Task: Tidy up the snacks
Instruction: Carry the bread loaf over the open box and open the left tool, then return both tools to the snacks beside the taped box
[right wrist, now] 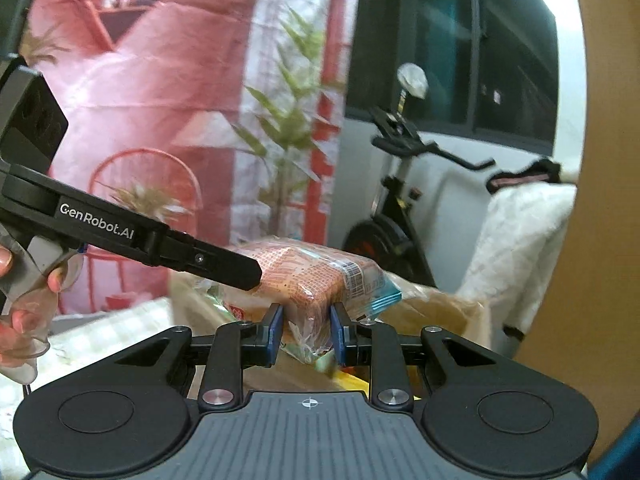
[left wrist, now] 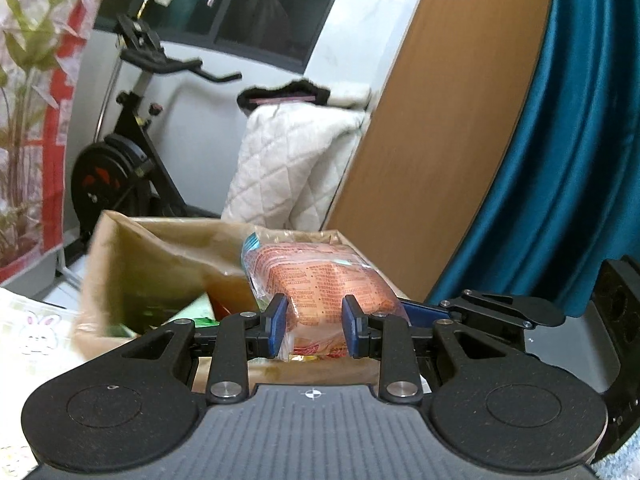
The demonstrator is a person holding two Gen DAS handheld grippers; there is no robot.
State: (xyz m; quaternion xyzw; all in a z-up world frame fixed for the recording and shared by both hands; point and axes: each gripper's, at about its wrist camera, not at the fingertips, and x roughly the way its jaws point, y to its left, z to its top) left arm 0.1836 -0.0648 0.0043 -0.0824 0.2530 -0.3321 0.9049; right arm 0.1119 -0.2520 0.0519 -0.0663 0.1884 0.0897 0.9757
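A: Snack position?

B: Orange snack packet (left wrist: 320, 280) is up in the air, over the open cardboard box (left wrist: 132, 248). 2 grippers have it, 1 at each end.

A: Left gripper (left wrist: 314, 326)?

B: Blue pads clamped on the packet's near end, wrapper bulging between them.

A: Right gripper (right wrist: 306, 330)?

B: Clamped on the opposite end, pinching the clear plastic. A hand (right wrist: 24, 304) shows at the far left of that view.

A: Background?

B: Exercise bike (left wrist: 132, 152), teal curtain (left wrist: 560, 160).

The right gripper (right wrist: 306, 330) clamps an orange snack pack (right wrist: 308, 276) between 2 blue pads above a brown paper bag (right wrist: 436, 312); the left gripper (right wrist: 240, 270) reaches in from the left, touching it.
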